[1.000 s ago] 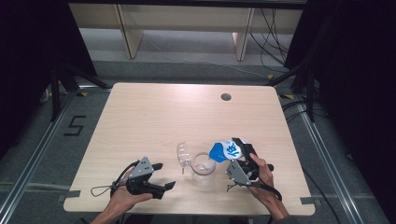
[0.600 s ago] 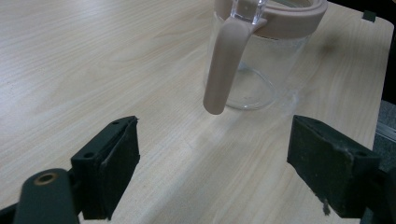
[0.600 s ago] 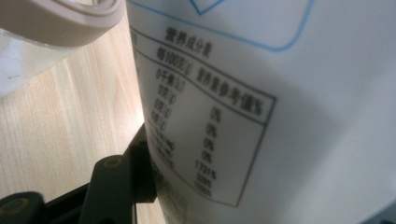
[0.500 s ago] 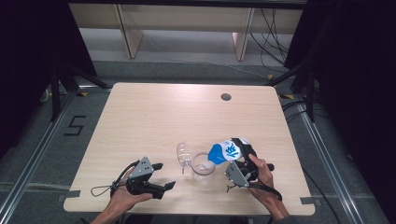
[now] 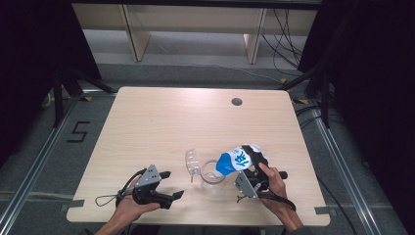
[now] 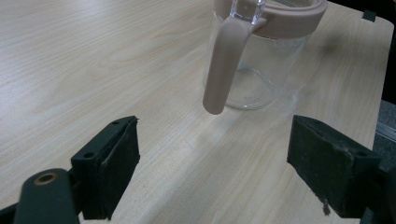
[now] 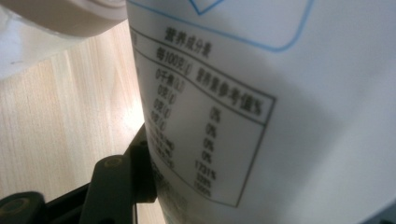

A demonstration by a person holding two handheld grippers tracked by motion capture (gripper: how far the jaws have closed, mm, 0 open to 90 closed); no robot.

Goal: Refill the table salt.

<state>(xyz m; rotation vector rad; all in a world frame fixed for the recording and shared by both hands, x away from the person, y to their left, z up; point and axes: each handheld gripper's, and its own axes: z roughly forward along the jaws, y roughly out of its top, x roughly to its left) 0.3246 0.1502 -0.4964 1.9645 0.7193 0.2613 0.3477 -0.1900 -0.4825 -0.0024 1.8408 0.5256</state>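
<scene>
From the high view, the right gripper (image 5: 250, 169) sits at the near right part of the wooden table (image 5: 161, 127), clamped on a white pouch with blue print (image 5: 235, 160). The pouch is tipped over to the left, its lower end hanging over the mouth of a clear glass pitcher (image 5: 212, 172) that stands upright just beside the gripper. A clear lid piece (image 5: 192, 162) lies on the table, just left of the pitcher. The left gripper (image 5: 166, 188) rests near the front edge at the left, held in the person's left hand (image 5: 129, 209), its jaws spread with nothing between them, pointing toward the pitcher but apart from it. A small round hole (image 5: 237, 102) marks the far side of the tabletop.

In the left gripper view, the two black jaws stand wide apart over bare wood. Beyond them the pitcher (image 6: 261, 56) stands upright, with a pinkish-beige rim band and a handle (image 6: 224, 70) of the same colour hanging down toward the camera; it is clear of both jaws.

In the right gripper view, the pouch (image 7: 280, 116) is very close, showing a printed nutrition table in black characters. The left jaw presses against its side; the other jaw is hidden behind it. The pitcher's beige rim (image 7: 65, 16) shows at the upper left corner, above the table wood
</scene>
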